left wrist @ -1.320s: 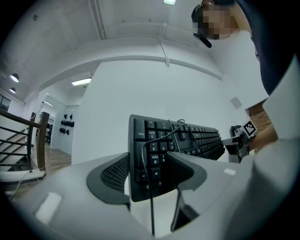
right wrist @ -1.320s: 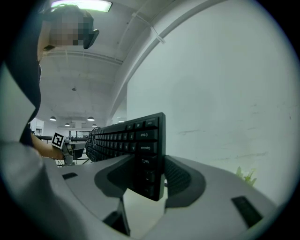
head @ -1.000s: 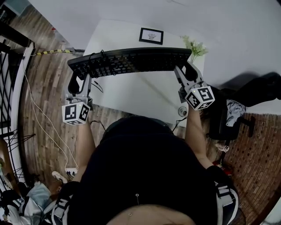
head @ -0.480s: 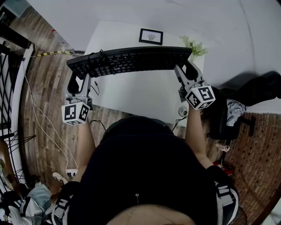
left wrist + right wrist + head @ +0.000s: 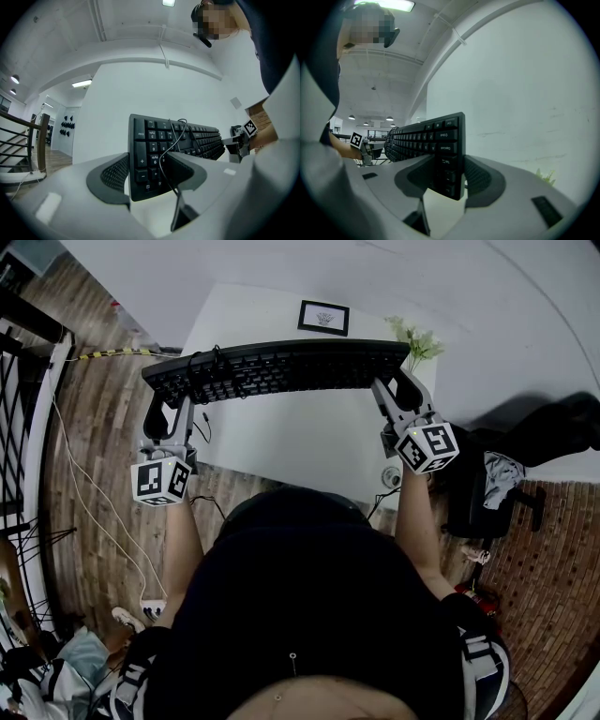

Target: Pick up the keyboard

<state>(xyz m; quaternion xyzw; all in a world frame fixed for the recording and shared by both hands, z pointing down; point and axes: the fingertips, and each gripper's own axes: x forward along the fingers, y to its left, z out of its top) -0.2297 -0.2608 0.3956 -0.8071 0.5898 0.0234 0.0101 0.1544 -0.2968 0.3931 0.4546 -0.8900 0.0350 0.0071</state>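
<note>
Matt black plastic keyboard (image 5: 277, 368), wood-plank floor (image 5: 103, 427)

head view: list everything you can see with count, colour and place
keyboard: 1, black, held in the air above the table
table: 1, white, under the keyboard
picture frame: 1, black, table's far edge
plant: 1, green, table's far right corner
cable: 1, white, on the wood floor at left
left gripper: 1, grey, shut on the keyboard's left end
right gripper: 1, grey, shut on the keyboard's right end
person: 1, black top, bottom centre
</note>
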